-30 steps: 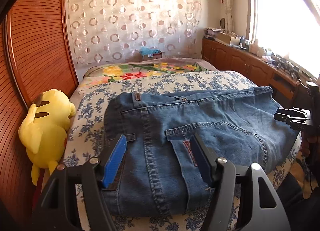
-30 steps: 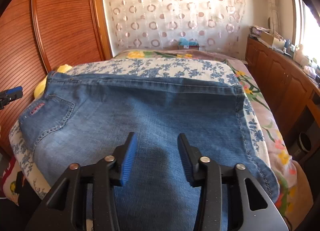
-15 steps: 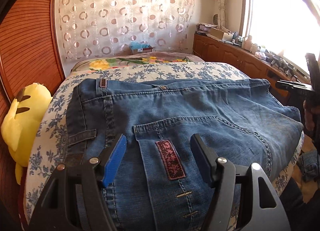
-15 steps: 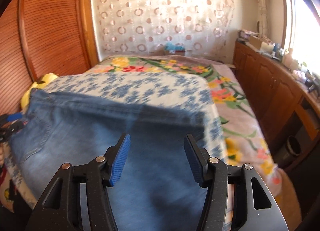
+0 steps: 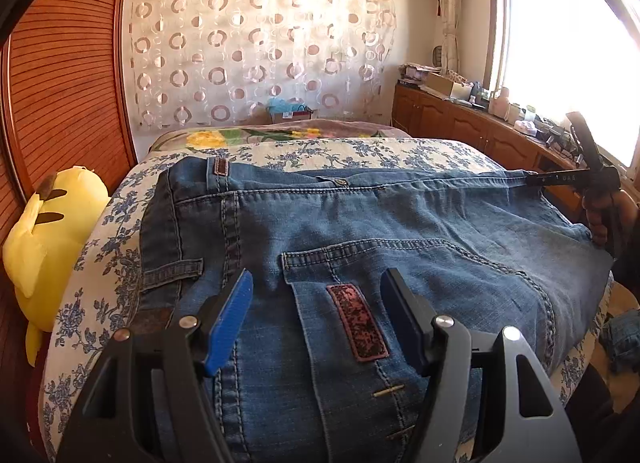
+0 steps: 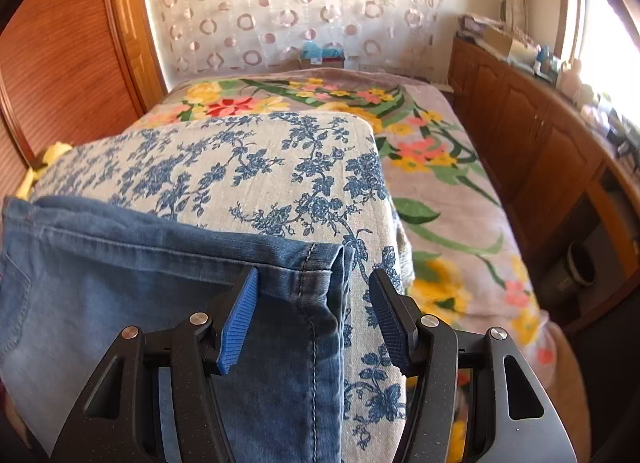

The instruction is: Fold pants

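Jeans [image 5: 360,231] lie flat across blue-flower bedcover [image 6: 248,167], seemingly folded leg on leg; further folds remain. Left gripper [image 5: 316,315] wide, empty, above back pocket. Right gripper [image 6: 310,315] just been opening, hem corner between jaws, not pinched. Bedroom: yellow plush [image 5: 52,223], wood cabinets [image 6: 540,151], curtain.

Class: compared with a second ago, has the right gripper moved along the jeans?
Yes. The right gripper has shifted right along the jeans, from mid-leg to the hem corner, nearer the wooden cabinets.
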`<state>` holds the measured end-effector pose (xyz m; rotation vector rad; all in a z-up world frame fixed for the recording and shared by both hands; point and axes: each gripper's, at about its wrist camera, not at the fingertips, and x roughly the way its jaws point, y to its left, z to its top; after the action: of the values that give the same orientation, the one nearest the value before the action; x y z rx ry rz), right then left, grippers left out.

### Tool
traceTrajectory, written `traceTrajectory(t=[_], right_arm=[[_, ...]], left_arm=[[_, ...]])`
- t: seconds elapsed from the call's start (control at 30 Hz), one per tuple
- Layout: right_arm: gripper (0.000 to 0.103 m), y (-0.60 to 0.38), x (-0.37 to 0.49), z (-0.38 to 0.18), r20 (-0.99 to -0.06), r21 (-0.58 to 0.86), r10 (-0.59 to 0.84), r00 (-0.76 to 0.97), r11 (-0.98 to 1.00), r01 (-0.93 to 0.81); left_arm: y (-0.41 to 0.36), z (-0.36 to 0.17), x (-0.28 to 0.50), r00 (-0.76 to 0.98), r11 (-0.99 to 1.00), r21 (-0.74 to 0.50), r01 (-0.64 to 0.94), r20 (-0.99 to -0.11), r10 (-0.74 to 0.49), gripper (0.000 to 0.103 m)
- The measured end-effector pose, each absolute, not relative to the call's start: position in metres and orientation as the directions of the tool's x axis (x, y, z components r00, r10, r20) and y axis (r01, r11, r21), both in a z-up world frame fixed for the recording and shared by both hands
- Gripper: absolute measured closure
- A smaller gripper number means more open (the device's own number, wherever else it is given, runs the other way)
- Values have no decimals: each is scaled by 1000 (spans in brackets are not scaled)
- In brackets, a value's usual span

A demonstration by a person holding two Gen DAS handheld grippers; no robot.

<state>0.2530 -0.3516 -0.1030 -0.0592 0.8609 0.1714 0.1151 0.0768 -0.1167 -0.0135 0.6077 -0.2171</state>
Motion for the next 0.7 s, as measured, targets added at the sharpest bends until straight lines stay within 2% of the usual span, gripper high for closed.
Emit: traceTrajectory(t=[0.1,0.2,0.33,0.47,0.57,0.7], right_arm=[[84,-354,253,-102,-763,61,176,622,977,-202],[94,-355,251,-95,-745,74,202,636,972,-222],[97,-355,247,-80,-701,34,165,694,979,-199],[97,-350,257,-88,-734,-18,103,672,985,-171],[92,-347,255,-94,-748,-42,73,660,987,-157],[77,-343,238,-87,-725,-31,88,683,987,-160]], left_arm=[[75,-117,115,799,977,-66,202,-566,-204,37],[74,-117,114,801,978,-63,201,-563,-201,37],[76,-118,115,801,978,-70,197,-564,-202,37],[75,-118,115,800,978,-69,198,-565,-202,37],[76,-119,115,798,977,-68,201,-567,-204,37],[76,-120,115,795,978,-67,199,-573,-201,37]])
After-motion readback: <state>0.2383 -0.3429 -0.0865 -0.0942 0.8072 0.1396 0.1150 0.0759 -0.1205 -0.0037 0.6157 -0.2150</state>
